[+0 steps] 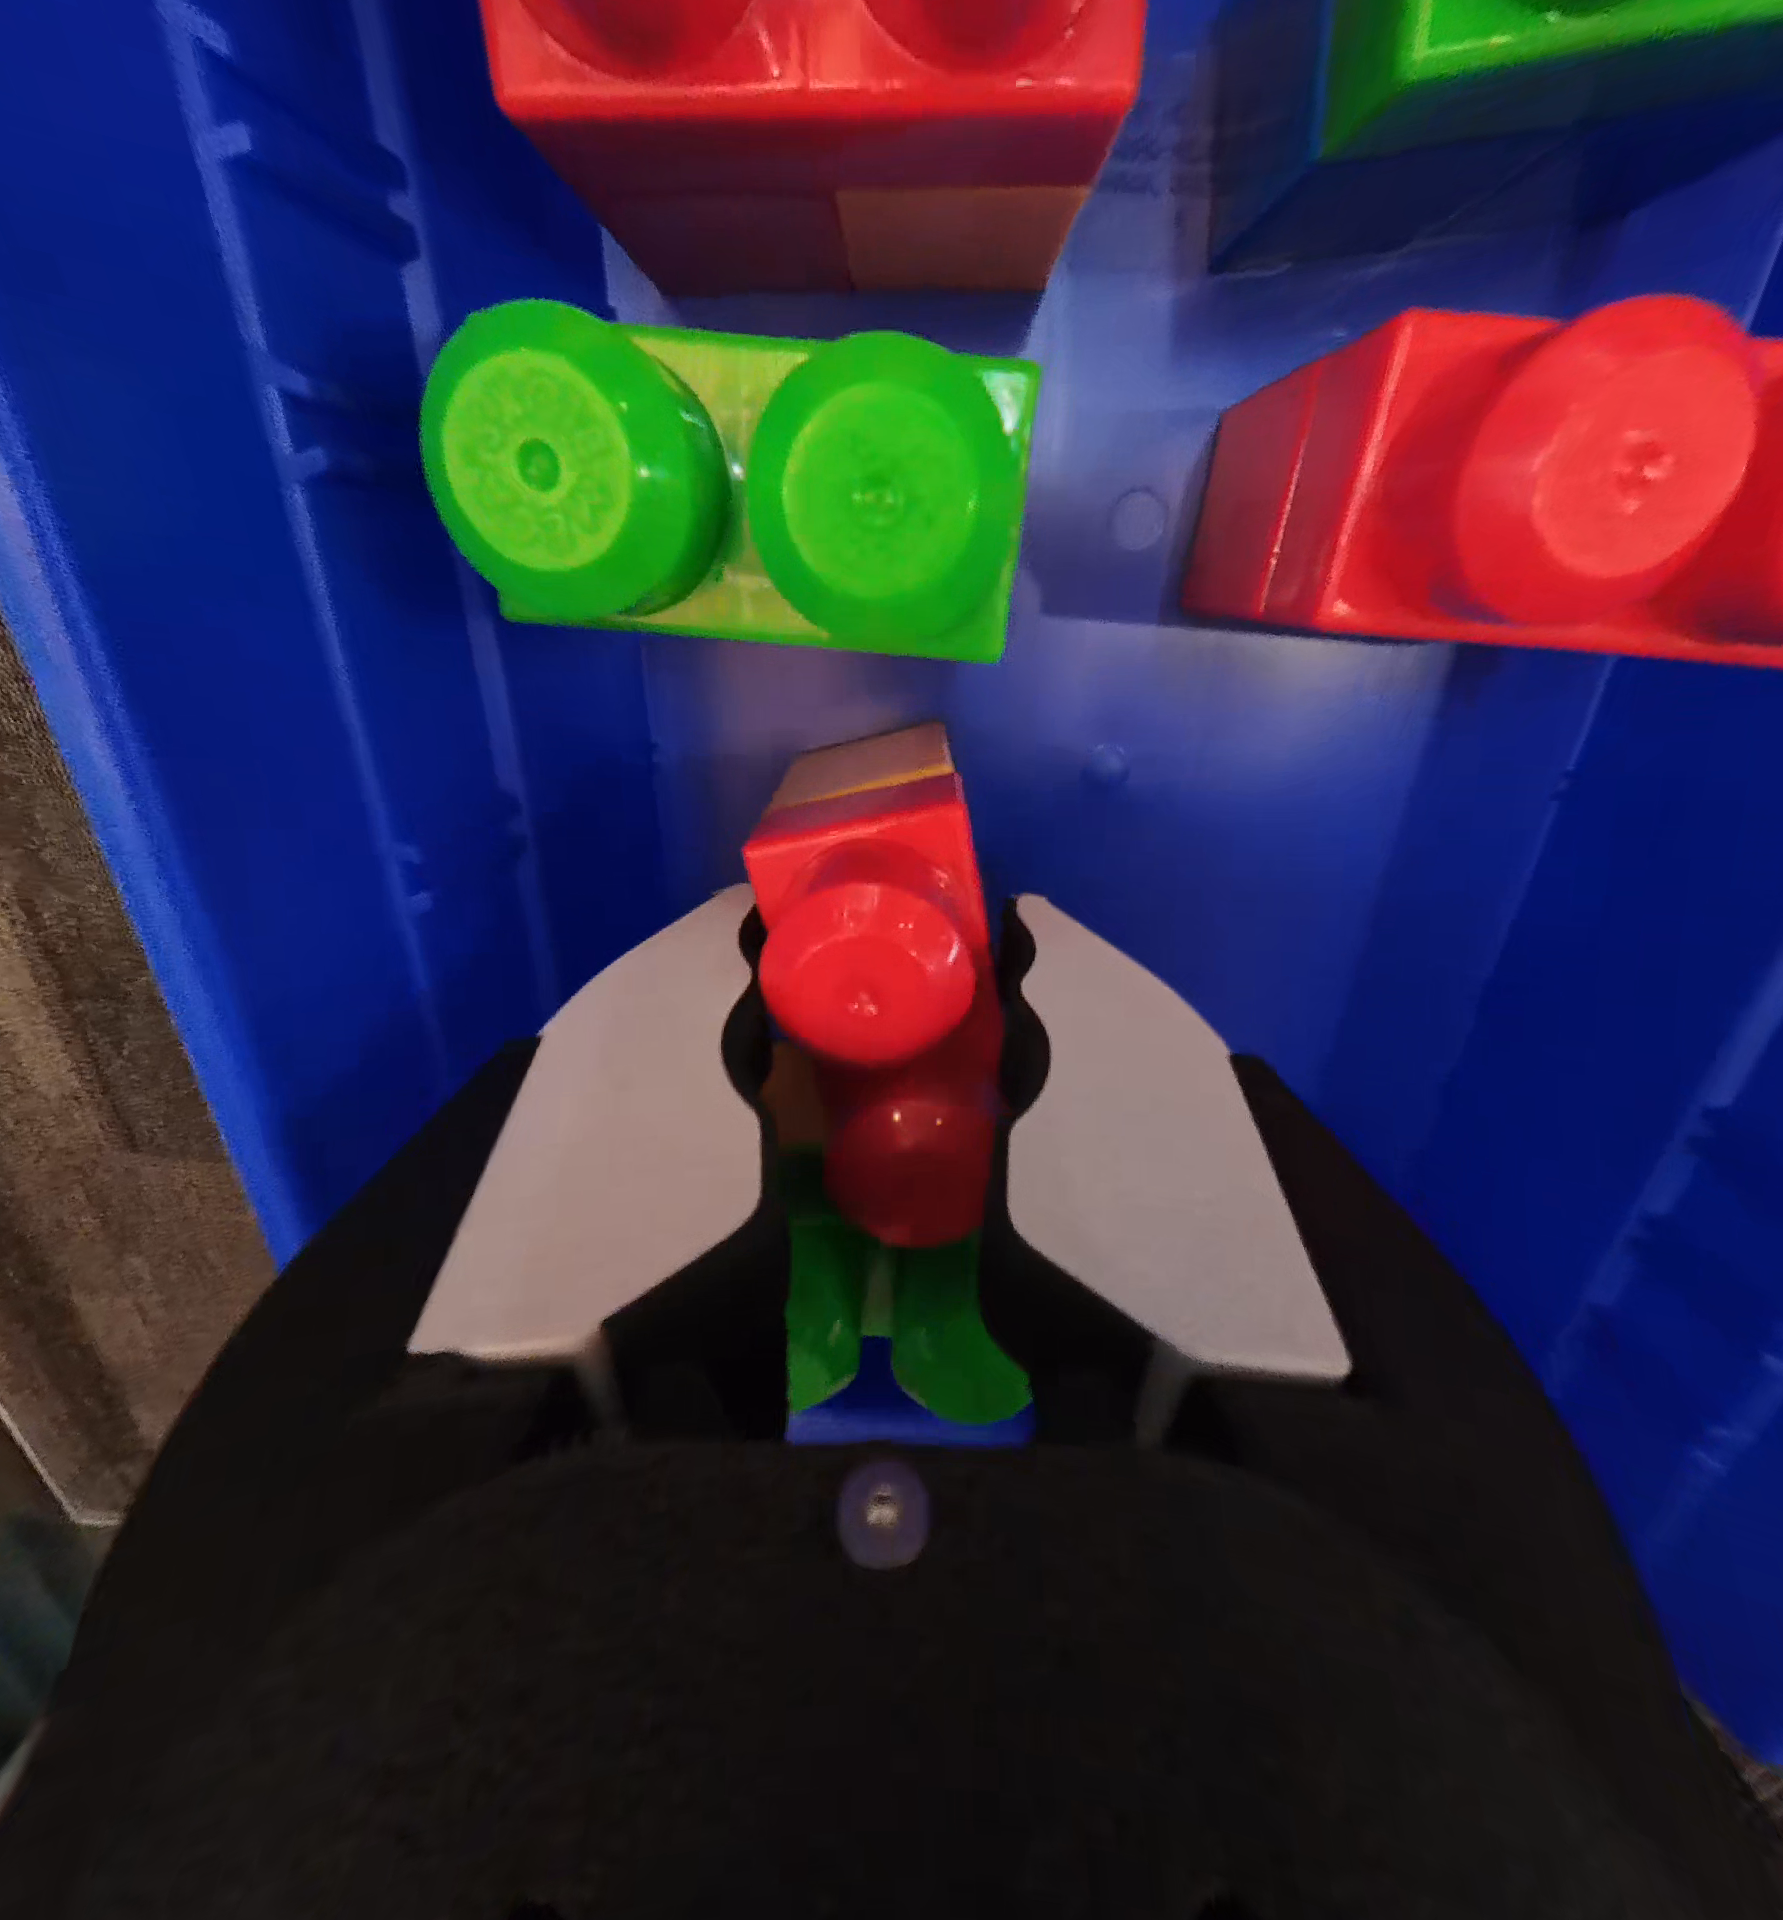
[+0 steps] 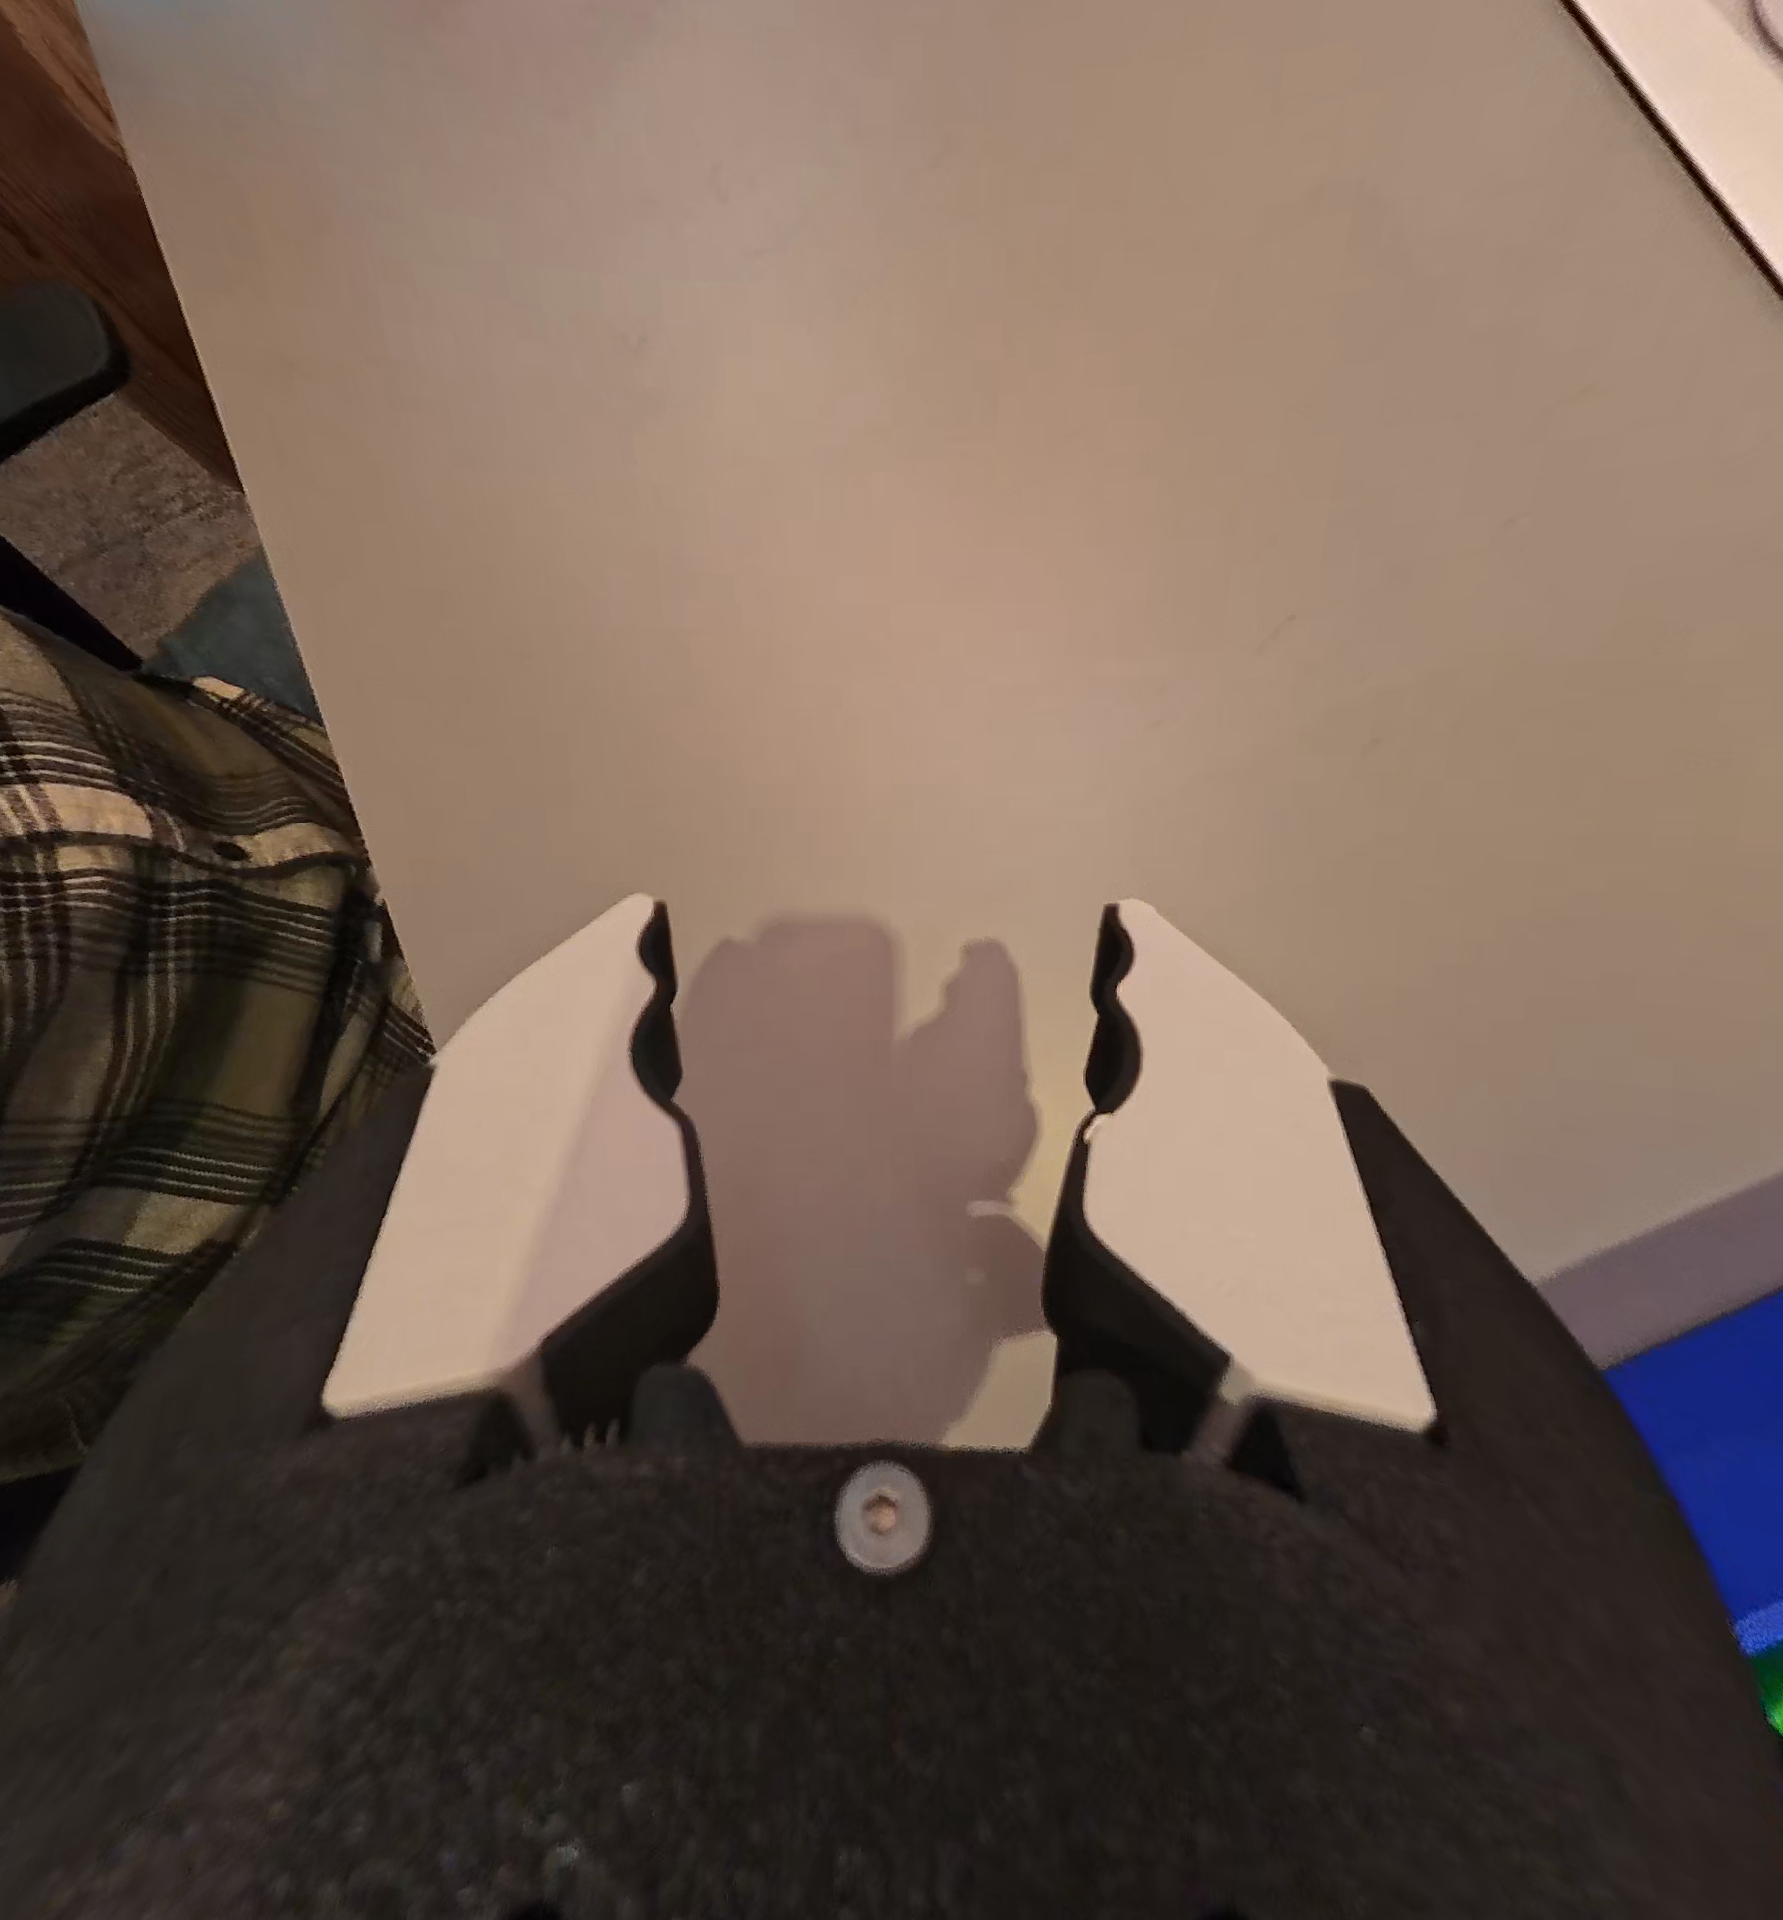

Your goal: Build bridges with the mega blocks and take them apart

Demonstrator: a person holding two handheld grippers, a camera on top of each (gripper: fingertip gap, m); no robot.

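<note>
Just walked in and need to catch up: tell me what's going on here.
A person is working with mega blocks using two handheld tools. The left tool is shut on a red block and holds it inside a blue bin, where a green block and more red blocks lie. The right tool is open and empty over a bare table, with the bin's corner at its right.

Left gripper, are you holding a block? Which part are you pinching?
Yes. The left gripper is shut on a red block, pinching its two sides, knobs facing the camera. The right gripper is open and holds nothing.
</note>
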